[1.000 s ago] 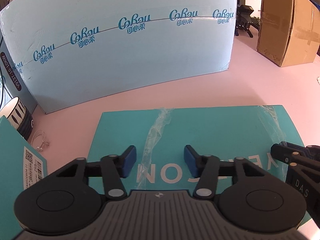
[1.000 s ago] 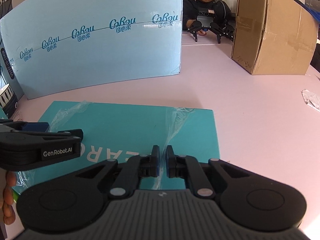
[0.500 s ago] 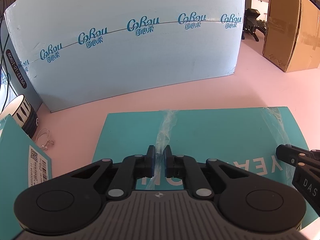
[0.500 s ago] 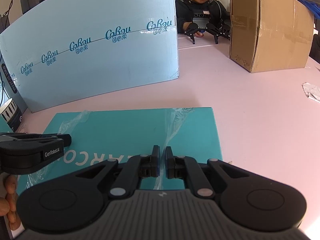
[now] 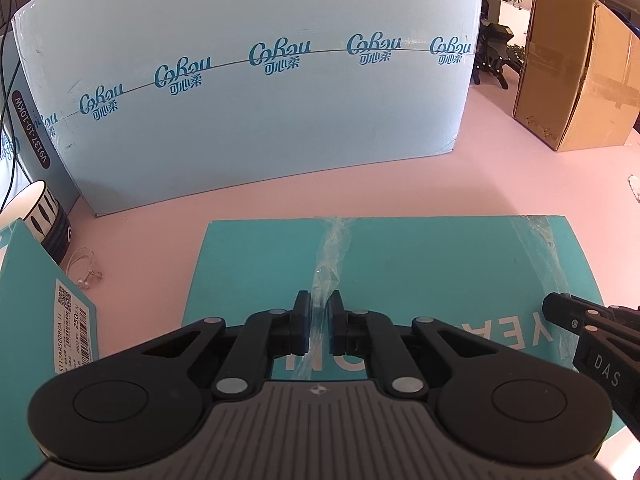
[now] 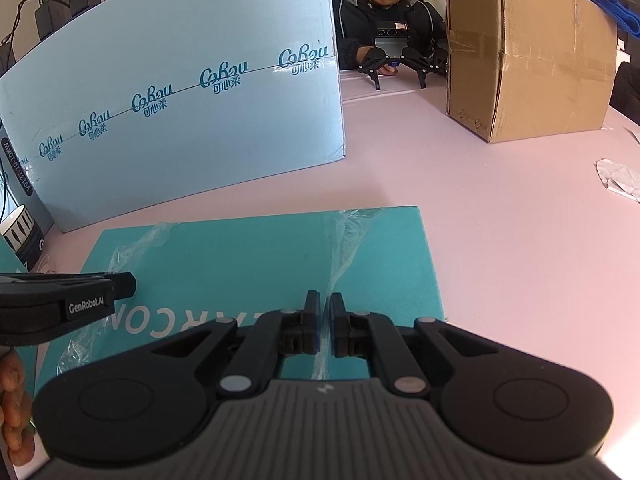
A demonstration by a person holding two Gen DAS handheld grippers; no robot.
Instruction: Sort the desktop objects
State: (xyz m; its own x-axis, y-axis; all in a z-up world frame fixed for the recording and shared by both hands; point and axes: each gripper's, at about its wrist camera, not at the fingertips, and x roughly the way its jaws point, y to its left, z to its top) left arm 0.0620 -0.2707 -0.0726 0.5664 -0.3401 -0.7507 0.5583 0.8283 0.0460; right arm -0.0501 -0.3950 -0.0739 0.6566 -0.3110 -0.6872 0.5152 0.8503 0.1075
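Left wrist: I see left gripper (image 5: 319,326) pinched on a clear plastic strip (image 5: 332,256) over the teal box (image 5: 420,276), flat on the pink table (image 5: 500,184).

Right wrist: right gripper (image 6: 325,326) clamps the other plastic strip (image 6: 340,256) near the box's right edge.

The left gripper (image 5: 319,326) and right gripper (image 6: 325,323) sit side by side, jaws nearly closed, both pointing forward and held low.

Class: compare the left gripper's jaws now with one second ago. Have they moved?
Yes. The left gripper has drawn its jaws inward from wide apart, and they now pinch the clear tape strip on the teal box.
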